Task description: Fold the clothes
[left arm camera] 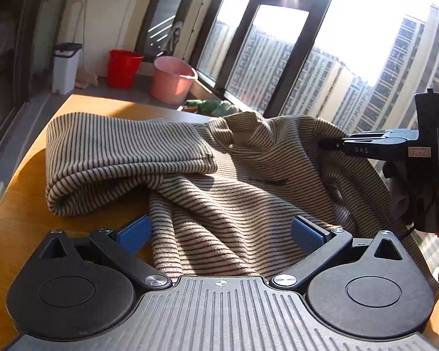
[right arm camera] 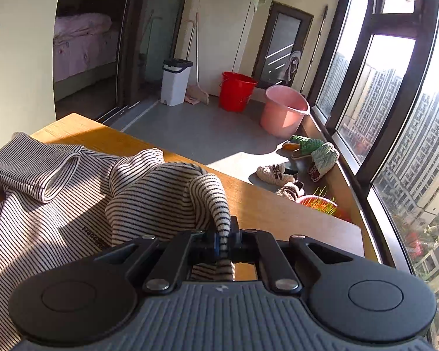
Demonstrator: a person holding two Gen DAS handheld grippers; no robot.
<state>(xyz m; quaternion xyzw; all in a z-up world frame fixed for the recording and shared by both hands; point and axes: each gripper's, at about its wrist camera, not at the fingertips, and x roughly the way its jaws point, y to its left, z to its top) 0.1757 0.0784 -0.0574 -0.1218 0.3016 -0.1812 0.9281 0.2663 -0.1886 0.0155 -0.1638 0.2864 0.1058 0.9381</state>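
Note:
A beige striped sweater (left arm camera: 219, 181) lies crumpled on the wooden table (left arm camera: 23, 204). One sleeve (left arm camera: 125, 155) is folded across its left side. My left gripper (left arm camera: 221, 231) is open, its blue pads on either side of the sweater's lower part. My right gripper (right arm camera: 223, 241) is shut on a bunched fold of the sweater (right arm camera: 172, 201) and holds it raised above the table (right arm camera: 278, 210). In the left wrist view the right gripper (left arm camera: 327, 143) pinches the sweater's right shoulder.
On the floor beyond the table stand a red bucket (right arm camera: 237, 90), a pink bucket (right arm camera: 284, 114), a white bin (right arm camera: 175, 82) and several slippers (right arm camera: 307, 158). Tall windows run along the right side. The table's far edge is close behind the sweater.

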